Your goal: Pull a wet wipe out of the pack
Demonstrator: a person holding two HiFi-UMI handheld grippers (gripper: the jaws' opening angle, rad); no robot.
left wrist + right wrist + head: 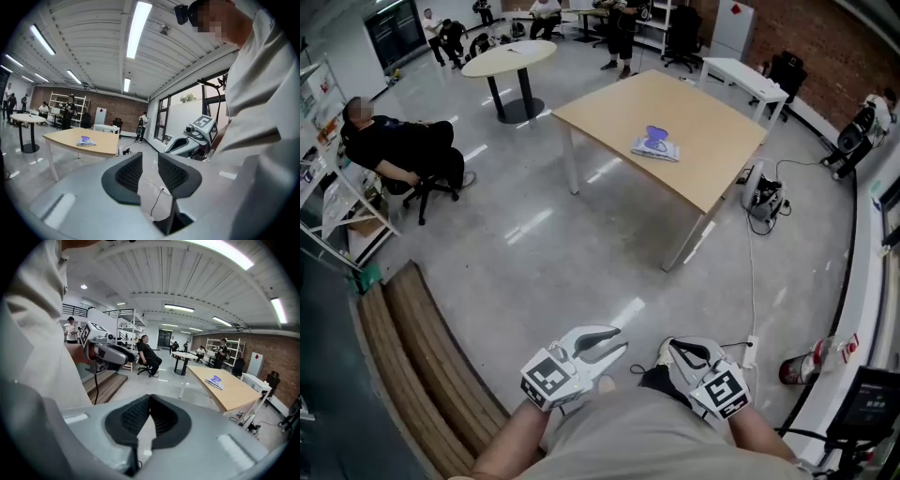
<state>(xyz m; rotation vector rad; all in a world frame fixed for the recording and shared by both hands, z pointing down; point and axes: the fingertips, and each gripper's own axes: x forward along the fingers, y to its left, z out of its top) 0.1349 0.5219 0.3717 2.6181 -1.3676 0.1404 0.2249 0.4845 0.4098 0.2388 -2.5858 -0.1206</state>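
The wet wipe pack [656,146], white with a purple top, lies flat on a tan table [703,112] far ahead across the floor. It also shows small in the left gripper view [86,140] and in the right gripper view [215,381]. Both grippers are held close to the person's body, well short of the table. My left gripper [622,340] [150,164] is open, with only floor showing through the gap. My right gripper [665,352] [150,398] is shut, its tips touching with nothing between them. Each gripper shows in the other's view, the right one [194,136] and the left one [105,352].
A round white table [508,58] stands at the back left, and a person sits on an office chair [431,183] at the left. Wooden steps [422,366] run along the near left. Cables, a power strip [751,349] and a red extinguisher [802,367] lie at the right.
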